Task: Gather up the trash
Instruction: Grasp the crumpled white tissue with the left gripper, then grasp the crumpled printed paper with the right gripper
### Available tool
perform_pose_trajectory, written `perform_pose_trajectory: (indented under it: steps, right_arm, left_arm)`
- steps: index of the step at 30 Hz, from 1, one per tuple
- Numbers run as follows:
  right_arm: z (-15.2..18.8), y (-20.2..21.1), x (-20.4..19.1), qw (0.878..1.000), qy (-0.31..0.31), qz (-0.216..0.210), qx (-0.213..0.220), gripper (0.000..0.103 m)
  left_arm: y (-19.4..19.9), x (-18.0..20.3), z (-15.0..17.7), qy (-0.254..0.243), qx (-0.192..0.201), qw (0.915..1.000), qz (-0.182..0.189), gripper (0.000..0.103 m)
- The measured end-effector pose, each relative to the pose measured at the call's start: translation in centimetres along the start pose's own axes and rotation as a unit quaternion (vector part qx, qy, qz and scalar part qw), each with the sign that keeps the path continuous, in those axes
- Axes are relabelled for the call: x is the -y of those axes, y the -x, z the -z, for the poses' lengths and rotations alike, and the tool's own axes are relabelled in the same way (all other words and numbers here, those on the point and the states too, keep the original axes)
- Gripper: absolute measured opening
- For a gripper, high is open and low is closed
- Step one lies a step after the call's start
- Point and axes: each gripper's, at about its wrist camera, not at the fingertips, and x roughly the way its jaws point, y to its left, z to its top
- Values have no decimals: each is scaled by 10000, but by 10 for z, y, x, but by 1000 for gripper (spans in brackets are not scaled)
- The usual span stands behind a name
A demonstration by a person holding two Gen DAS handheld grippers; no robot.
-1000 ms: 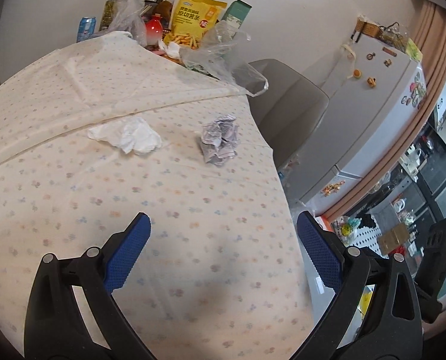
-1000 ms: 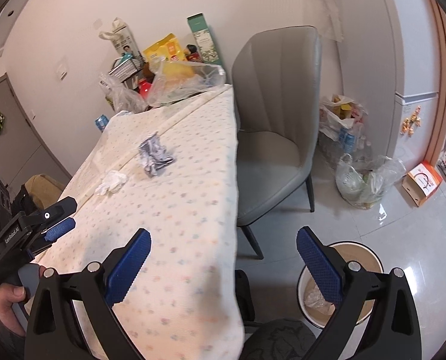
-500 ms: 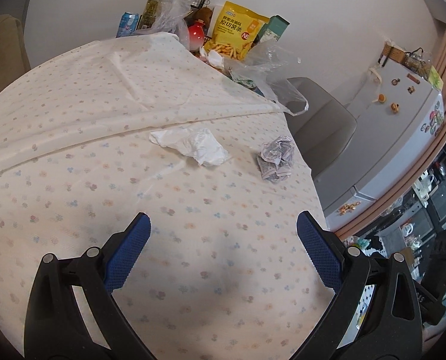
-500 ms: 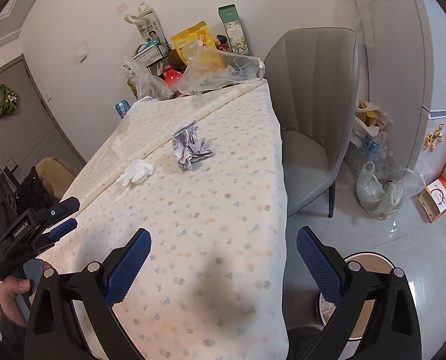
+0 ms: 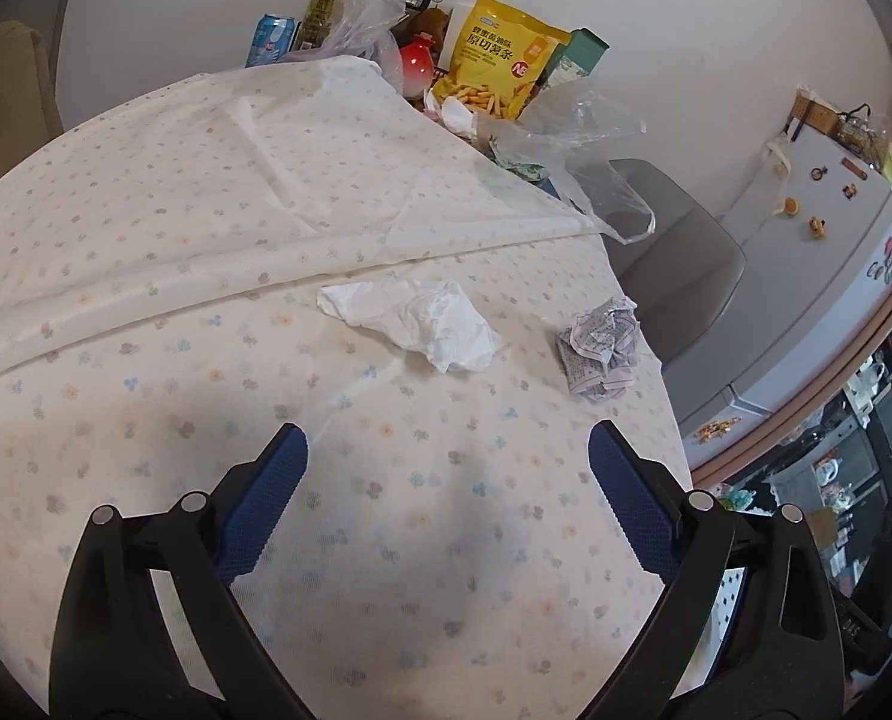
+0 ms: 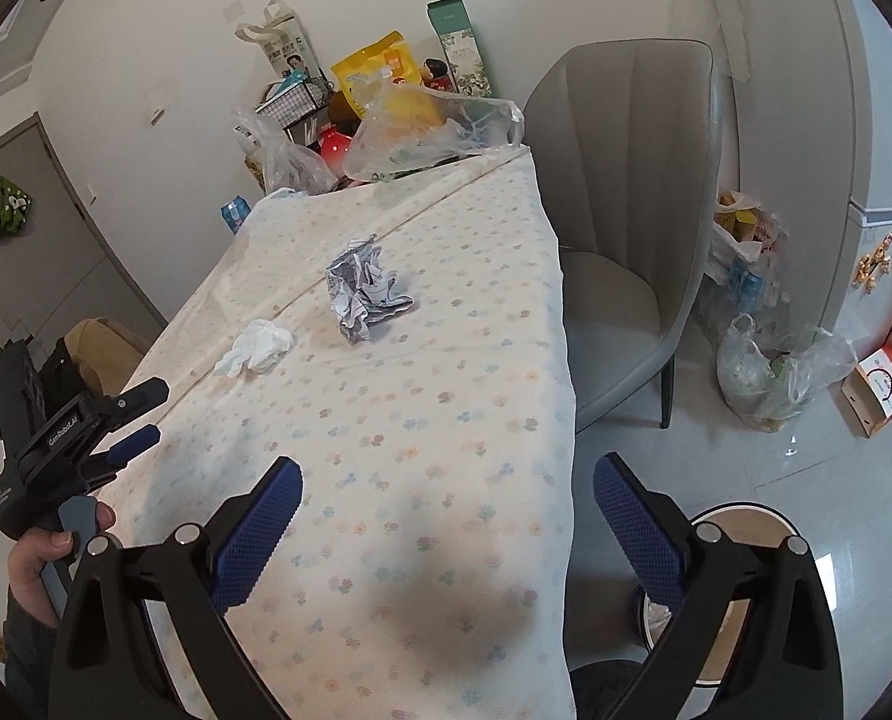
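Note:
A crumpled white tissue and a crumpled ball of printed paper lie on the floral tablecloth. My left gripper is open and empty, hovering just short of the tissue. In the right wrist view the tissue lies left of the paper ball. My right gripper is open and empty above the table's near right edge. The left gripper shows at the left there. A round bin stands on the floor below right.
Snack bags, clear plastic bags, a can and a wire basket crowd the table's far end. A grey chair stands beside the table's right side. Filled plastic bags and a box sit on the floor by the fridge.
Both grippers have swung left over the table. The tissue and paper ball now sit closer and more centred in both views; the bin has slid behind the right finger.

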Motion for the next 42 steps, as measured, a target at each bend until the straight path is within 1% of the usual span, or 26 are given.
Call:
perform_pose_trajectory:
  steps: [3,5,11,15,16,18,20,21,22,23,24,26,30,36,42]
  right_arm:
    - [-3,-3,3,10000,2,-20,5,95]
    - [-7,-6,5,10000,11,-10,4,95]
    - [-20,-11,7,10000,17,68,49,95]
    - [-24,-8,5,9999,44,136,85,95]
    - [-25,-7,5,9998,57,164,93,95]
    - [-27,-4,6,9997,41,204,113,95]
    - [-29,-1,7,9996,33,243,142,95]
    - [-30,0,6,9995,41,262,159,95]
    - [-30,2,5,9994,59,283,178,95]
    - [-31,2,4,9994,71,293,184,95]
    - [-31,2,3,9993,86,301,184,95]
    - [-31,-1,-1,9993,134,306,149,95]
    - [-30,-10,-12,9994,236,244,79,95]
    - [-35,-28,-37,9987,490,141,32,95]
    - [-46,-54,-58,9971,761,83,-52,95]
  left_arm:
    - [-11,5,-8,-7,-8,10000,-46,89]
    - [-21,10,-14,-46,-31,9999,-116,83]
    - [-49,19,-26,-63,-173,9997,-187,69]
    - [-63,20,-32,-27,-201,9994,-266,62]
    - [-66,20,-33,4,-189,9995,-269,59]
    - [-70,20,-34,20,-179,9993,-314,51]
    - [-75,19,-35,55,-248,9988,-417,27]
    - [-77,19,-34,75,-275,9986,-446,21]
    - [-77,19,-33,58,-305,9984,-468,9]
    - [-77,19,-33,14,-328,9983,-482,5]
    - [-74,19,-32,-14,-325,9983,-481,4]
    - [-63,17,-30,17,-233,9991,-351,4]
    - [-33,12,-23,-49,-66,9996,-273,3]
    - [5,-14,-17,107,143,9994,-309,3]
    - [35,-32,-12,167,330,9985,-397,3]
